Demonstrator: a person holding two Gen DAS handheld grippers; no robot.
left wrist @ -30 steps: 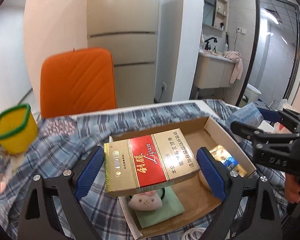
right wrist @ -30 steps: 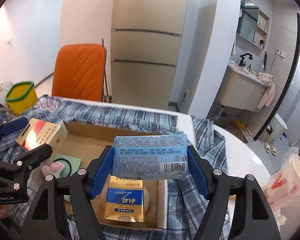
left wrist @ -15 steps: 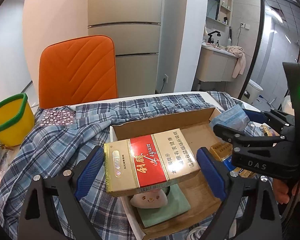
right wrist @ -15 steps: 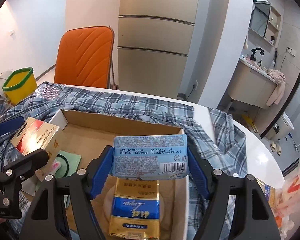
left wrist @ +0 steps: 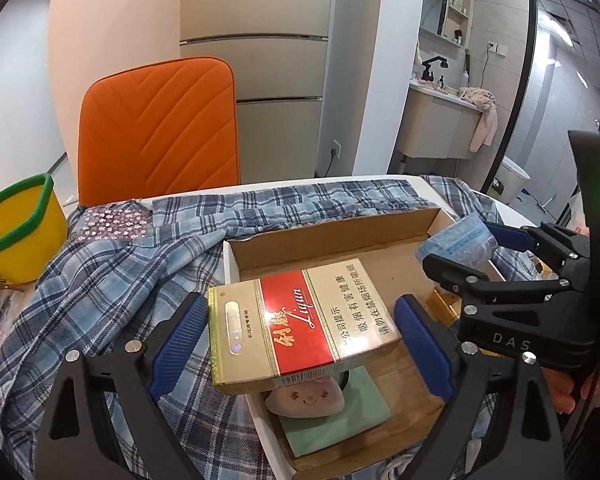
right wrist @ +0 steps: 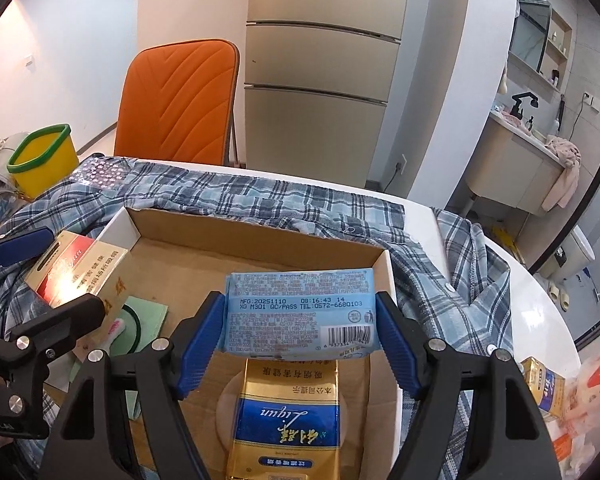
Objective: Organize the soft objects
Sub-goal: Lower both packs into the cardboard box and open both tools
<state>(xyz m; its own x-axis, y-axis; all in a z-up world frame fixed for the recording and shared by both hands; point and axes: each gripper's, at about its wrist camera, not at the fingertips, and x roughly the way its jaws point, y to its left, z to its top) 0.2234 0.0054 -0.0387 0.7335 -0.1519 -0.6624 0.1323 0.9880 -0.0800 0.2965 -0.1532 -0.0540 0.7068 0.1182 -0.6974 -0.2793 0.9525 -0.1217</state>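
Note:
My left gripper [left wrist: 300, 328] is shut on a red and gold cigarette carton [left wrist: 300, 320], held above the left end of an open cardboard box [left wrist: 332, 236]. My right gripper [right wrist: 300, 328] is shut on a blue wet-wipe pack [right wrist: 300, 312], held above the right end of the same box [right wrist: 252, 240]. In the box lie a green cloth [left wrist: 336, 420], a small pink plush [left wrist: 304, 400] and a blue and gold carton [right wrist: 288, 420]. The right gripper also shows in the left wrist view [left wrist: 460, 256], and the left one in the right wrist view [right wrist: 40, 272].
The box sits on a blue plaid shirt [left wrist: 112, 280] spread over a white table [right wrist: 540, 312]. A yellow bin with a green rim [left wrist: 16, 228] stands at the far left. An orange chair [left wrist: 160, 128] is behind the table. Packets [right wrist: 548, 384] lie at the right edge.
Both grippers have moved forward and lower over the box, each still holding its item. The right gripper has come closer to the left one.

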